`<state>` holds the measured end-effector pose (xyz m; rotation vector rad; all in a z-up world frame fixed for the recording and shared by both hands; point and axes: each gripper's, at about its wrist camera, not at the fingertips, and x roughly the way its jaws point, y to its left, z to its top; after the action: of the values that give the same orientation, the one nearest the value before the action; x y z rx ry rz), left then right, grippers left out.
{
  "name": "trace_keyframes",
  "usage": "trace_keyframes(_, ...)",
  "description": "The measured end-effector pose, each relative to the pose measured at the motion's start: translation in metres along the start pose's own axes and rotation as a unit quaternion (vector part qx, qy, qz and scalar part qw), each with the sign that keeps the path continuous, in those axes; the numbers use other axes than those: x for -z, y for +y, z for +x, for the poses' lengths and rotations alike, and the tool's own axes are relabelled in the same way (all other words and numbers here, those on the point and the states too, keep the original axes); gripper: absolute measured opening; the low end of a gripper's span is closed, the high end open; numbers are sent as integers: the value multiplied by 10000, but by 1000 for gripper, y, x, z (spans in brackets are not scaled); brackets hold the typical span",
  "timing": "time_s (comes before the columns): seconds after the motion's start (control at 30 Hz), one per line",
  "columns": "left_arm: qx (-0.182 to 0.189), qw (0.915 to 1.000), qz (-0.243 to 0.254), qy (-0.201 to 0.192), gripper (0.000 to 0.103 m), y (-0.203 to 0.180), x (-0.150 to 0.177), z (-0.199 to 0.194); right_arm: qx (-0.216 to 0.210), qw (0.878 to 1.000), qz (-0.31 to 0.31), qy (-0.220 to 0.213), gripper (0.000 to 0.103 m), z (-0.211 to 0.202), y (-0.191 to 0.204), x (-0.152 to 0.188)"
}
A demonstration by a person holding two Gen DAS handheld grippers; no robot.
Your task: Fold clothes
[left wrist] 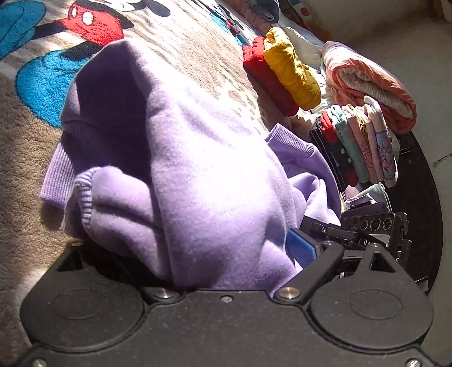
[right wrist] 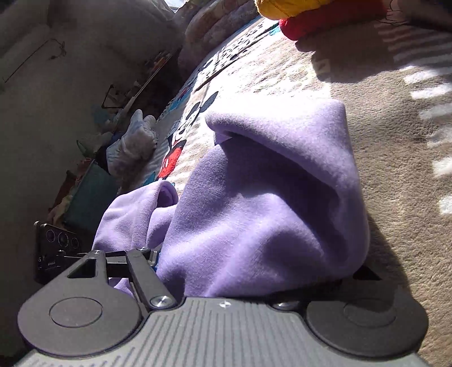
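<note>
Left wrist view: a lilac sweatshirt lies bunched on a cartoon-print blanket, its long axis running from the left gripper away toward the ribbed hem at the far left. Fabric hides the fingers of both grippers, left and right, though each seems clamped on the cloth. Folded clothes stand stacked at right.

1. A lilac fleece sweatshirt fills the near centre, bunched up and draped over the right gripper, hiding its fingertips.
2. It lies on a beige cartoon-print blanket in strong sunlight.
3. Far right, a yellow garment sits on a red one.
4. At near left the other gripper touches the lilac cloth.
5. Far left, a pale soft toy lies beside a teal box.
</note>
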<state>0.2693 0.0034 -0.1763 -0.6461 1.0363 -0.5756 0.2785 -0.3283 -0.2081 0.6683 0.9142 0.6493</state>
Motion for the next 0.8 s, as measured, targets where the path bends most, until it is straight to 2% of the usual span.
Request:
trace_keyframes(0.07,123,9999,117,1,87,-4,-4,5,-268,9995,160,-98,58,5,2,4)
trace_keyframes(0.17,403,9986,327,78,76,-15,-6,12,-390,9990,74,-203,53,12,13,10)
trace_keyframes(0.23,590,9969,519,50,74,-26,-6,11,-498,9981,109,-355,47,11,19,9)
trace_keyframes(0.27,659,9959,620,6,68,-31,-8,8,-562,9973,136,-460,47,8,22,7)
trace_keyframes(0.37,762,9927,921,-148,68,-51,-23,-4,-751,9935,102,-854,46,-3,35,-8)
trace_keyframes(0.5,1001,9845,1369,-438,68,-83,-59,-23,-898,9876,-223,-1267,46,-22,60,-42)
trace_keyframes(0.63,1061,9737,1869,-759,68,-116,-100,-36,-915,9817,-485,-1601,46,-31,84,-88)
trace_keyframes(0.8,1106,9643,2171,-1036,68,-124,-143,-36,-728,9789,-746,-1757,46,-23,93,-137)
